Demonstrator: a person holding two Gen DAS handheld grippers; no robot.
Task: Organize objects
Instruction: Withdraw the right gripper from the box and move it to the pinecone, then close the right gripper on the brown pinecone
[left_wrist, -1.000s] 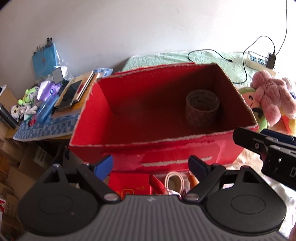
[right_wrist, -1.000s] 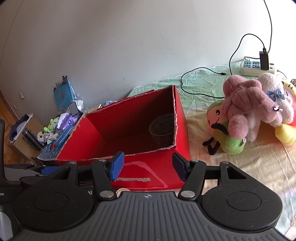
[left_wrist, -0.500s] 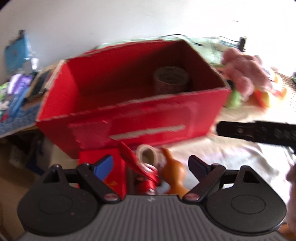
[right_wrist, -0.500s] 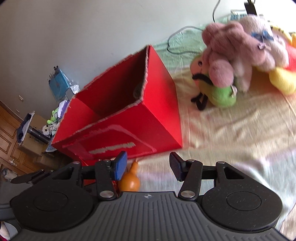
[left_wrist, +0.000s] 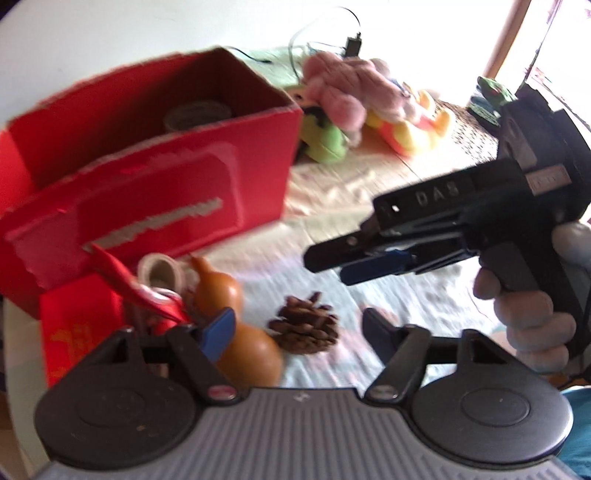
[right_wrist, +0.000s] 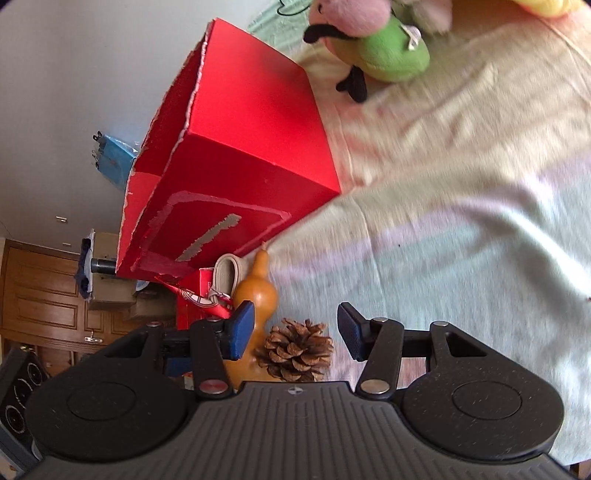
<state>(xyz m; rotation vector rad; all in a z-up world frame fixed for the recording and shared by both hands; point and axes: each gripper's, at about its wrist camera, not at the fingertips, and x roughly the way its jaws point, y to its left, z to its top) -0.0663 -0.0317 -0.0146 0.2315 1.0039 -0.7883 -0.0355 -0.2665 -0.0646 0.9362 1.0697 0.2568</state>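
A brown pine cone (left_wrist: 304, 328) lies on the pale sheet in front of the red box (left_wrist: 147, 192). Left of it stands an orange gourd (left_wrist: 240, 339), then a small tape roll (left_wrist: 160, 271), a red ribboned item (left_wrist: 162, 306) and a red packet (left_wrist: 77, 321). My left gripper (left_wrist: 295, 328) hangs over the cone and gourd with its jaws closing, touching neither. My right gripper (right_wrist: 295, 330) straddles the pine cone (right_wrist: 295, 350) with its jaws closing and gaps at both pads. The gourd (right_wrist: 258, 291) is just left of it. The right gripper (left_wrist: 332, 264) comes in from the right, in a hand.
A large tape roll (left_wrist: 197, 114) sits inside the red box (right_wrist: 240, 147). Plush toys (left_wrist: 351, 99) lie on the bed behind and right of the box. Cables and a power strip are at the back. Wooden cabinets (right_wrist: 44, 302) stand beyond the bed's left edge.
Both grippers tipped down and sank from facing the box opening to the objects in front of it. The pine cone came into view between the fingers. Both sets of jaws narrowed.
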